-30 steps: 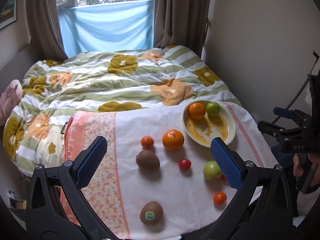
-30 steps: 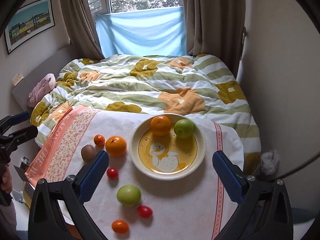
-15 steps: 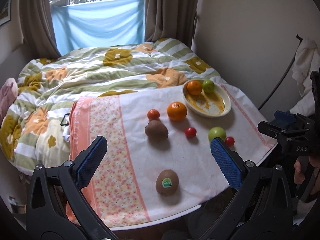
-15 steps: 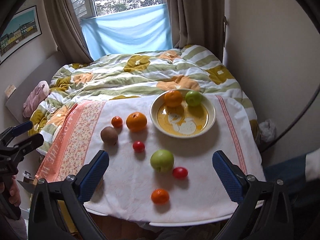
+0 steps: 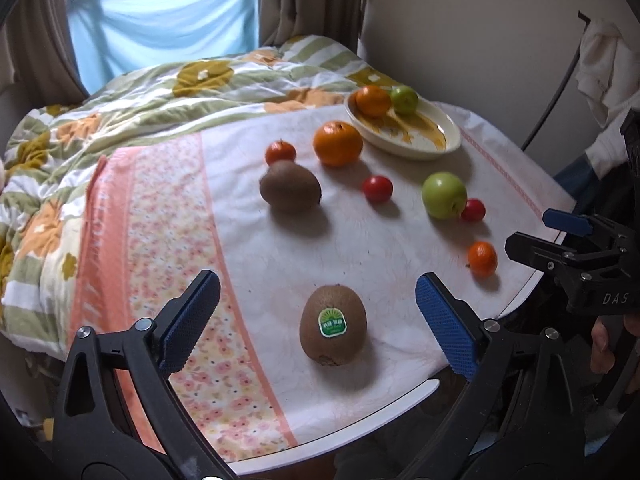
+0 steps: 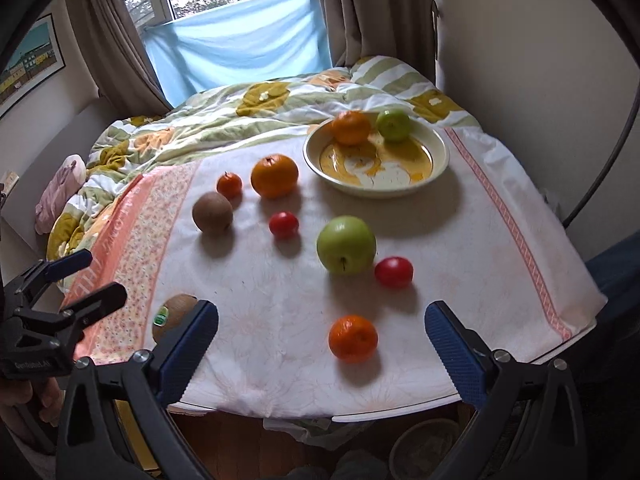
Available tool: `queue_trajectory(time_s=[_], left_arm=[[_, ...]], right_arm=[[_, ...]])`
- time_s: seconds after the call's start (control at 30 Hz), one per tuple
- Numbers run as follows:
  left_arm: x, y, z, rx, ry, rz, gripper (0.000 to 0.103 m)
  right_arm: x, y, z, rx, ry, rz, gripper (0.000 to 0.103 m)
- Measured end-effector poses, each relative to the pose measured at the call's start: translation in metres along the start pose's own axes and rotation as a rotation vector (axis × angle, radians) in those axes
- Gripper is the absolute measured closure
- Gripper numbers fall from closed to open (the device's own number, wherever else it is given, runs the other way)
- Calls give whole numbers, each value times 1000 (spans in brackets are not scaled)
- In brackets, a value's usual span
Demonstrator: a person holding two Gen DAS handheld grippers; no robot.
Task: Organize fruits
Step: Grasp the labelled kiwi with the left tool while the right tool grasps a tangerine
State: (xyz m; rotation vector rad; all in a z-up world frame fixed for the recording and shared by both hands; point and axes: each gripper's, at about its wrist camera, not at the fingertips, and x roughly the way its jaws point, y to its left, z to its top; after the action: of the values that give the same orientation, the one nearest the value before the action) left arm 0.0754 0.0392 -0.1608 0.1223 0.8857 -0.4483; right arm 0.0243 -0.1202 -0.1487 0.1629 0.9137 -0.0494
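Fruits lie on a cloth-covered table (image 5: pixel 280 264). My left gripper (image 5: pixel 320 330) is open, its jaws either side of a stickered kiwi (image 5: pixel 333 330) at the near edge, not touching it. My right gripper (image 6: pixel 322 346) is open around a small mandarin (image 6: pixel 353 338), apart from it. Further off lie a green apple (image 6: pixel 346 245), two red tomatoes (image 6: pixel 393 272) (image 6: pixel 283 225), a second kiwi (image 6: pixel 212 213), a big orange (image 6: pixel 275 176) and a small mandarin (image 6: pixel 229 184). A yellow plate (image 6: pixel 432 172) at the back right holds an orange (image 6: pixel 351 127) and a green apple (image 6: pixel 394 125).
A bed with a flowered quilt (image 6: pixel 248 108) lies behind the table. A wall (image 5: pixel 480 20) stands at the right. The table's front edge (image 6: pixel 360 414) is just below my grippers, with a basket (image 6: pixel 424 448) on the floor under it.
Both grippers have dropped lower and come closer to the table's near edge. The stickered kiwi and the small mandarin now sit between their open jaws. No fruit has moved.
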Motion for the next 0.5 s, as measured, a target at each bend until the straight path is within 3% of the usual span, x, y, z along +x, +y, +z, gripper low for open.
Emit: queue_trajectory(time_s=[0.37,0.5], left_arm=[[43,-9,-23,41,84,-20,17],[53,-10,-27,47,120,-16,34]], right_arm=[[32,-8,-23,-16,74,-30,0],[37,-10,-26,-14,84,-27,0]])
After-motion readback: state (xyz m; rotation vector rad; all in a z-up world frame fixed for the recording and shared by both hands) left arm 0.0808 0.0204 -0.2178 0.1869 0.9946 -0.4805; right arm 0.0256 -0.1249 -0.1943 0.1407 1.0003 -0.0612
